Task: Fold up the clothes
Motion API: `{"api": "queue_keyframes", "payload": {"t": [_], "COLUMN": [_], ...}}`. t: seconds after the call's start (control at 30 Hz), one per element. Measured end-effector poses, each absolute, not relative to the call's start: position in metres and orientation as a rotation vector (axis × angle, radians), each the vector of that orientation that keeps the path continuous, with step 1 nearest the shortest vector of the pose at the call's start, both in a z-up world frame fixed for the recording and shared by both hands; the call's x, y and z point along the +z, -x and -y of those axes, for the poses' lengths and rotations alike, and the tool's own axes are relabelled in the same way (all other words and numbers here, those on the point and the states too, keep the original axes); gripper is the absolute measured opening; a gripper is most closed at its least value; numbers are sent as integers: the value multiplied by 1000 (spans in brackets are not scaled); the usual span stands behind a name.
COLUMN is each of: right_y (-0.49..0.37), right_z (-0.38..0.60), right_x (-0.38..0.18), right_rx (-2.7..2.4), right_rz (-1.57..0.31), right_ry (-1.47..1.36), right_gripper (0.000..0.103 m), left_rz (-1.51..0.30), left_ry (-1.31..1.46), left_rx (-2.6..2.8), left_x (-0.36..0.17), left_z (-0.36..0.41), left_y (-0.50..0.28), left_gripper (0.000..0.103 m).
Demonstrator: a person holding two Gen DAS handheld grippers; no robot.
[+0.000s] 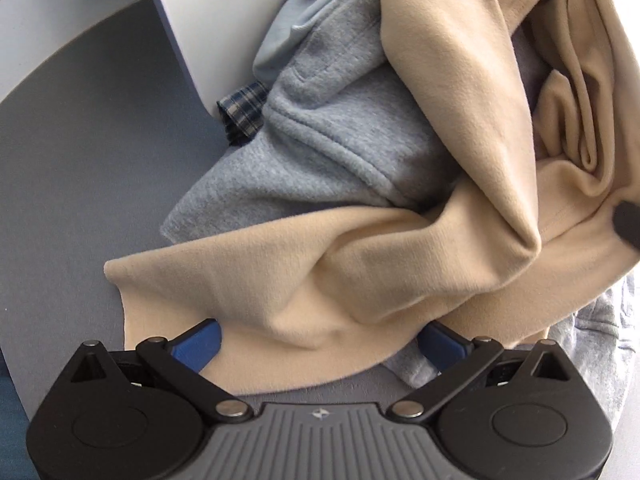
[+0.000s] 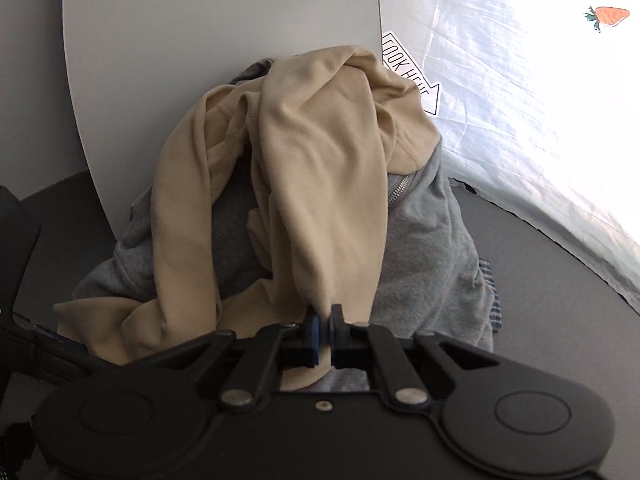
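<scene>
So there's a heap of clothes sitting on a dark grey table, shoved up against a white panel that stands at the table's back edge. On top of the heap is a beige garment, all rumpled, draped over a grey fleece hoodie with a zipper peeking out in the right wrist view. A bit of blue plaid fabric pokes out from under the hoodie right at the foot of the panel, and there's a light blue piece further back against it.

The right gripper has its jaws squeezed together on a fold of the beige garment, pinching the cloth where it hangs toward the near side of the heap.

The left gripper is pointed steeply down at the table, jaws spread wide, blue pads on either side of the beige garment's lower edge. The fabric lies between them, but the pads aren't pressing on it.

Off to the right edge there's a shiny white sheet with a little carrot print, and a sticker with an arrow half hidden behind the clothes.
</scene>
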State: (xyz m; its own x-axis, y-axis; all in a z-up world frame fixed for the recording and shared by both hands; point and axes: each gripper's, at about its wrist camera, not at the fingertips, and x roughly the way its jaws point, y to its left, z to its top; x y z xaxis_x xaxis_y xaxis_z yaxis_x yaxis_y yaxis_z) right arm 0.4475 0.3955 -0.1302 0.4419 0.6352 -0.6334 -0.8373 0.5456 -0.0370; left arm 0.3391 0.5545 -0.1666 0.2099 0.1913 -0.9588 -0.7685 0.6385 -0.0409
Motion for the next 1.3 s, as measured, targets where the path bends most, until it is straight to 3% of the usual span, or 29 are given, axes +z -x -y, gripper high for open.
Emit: {"api": "queue_keyframes", "payload": {"t": [0.1,0.37,0.67,0.9,1.0,1.17,1.2,1.23,1.3], "right_y": [-436,-411,-335,-279,-276,-285,-289,-296,-313], "right_z": [-366,-208,44,168,177,188,191,193,197], "right_x": [-116,-76,-99,-107,-93,-70,-67,-65,-61], "right_rx": [862,597,199,121,205,299,310,316,320], "right_rz": [-519,-490,-695,-780,-720,-624,-609,-599,-584], "right_ry": [444,480,520,417,385,276,246,220,157], "right_gripper": [4,4,4,5,15,25,31,31,31], "left_rz": [-1135,-1101,-1066,-1065,-1056,-1017,-997,-976,-946], "left_ry": [652,511,440,453,444,356,327,291,230], "left_rx": [656,557,397,231,192,132,124,118,109], "left_x": [-147,-104,-89,-88,-86,-74,-70,-65,-57], "left_z": [-537,-459,-291,-174,-138,-101,-96,-90,-82], "left_y": [-332,-326,-315,-309,-305,-319,-325,-331,-344], "left_gripper": [103,103,103,102,102,95,89,82,76]}}
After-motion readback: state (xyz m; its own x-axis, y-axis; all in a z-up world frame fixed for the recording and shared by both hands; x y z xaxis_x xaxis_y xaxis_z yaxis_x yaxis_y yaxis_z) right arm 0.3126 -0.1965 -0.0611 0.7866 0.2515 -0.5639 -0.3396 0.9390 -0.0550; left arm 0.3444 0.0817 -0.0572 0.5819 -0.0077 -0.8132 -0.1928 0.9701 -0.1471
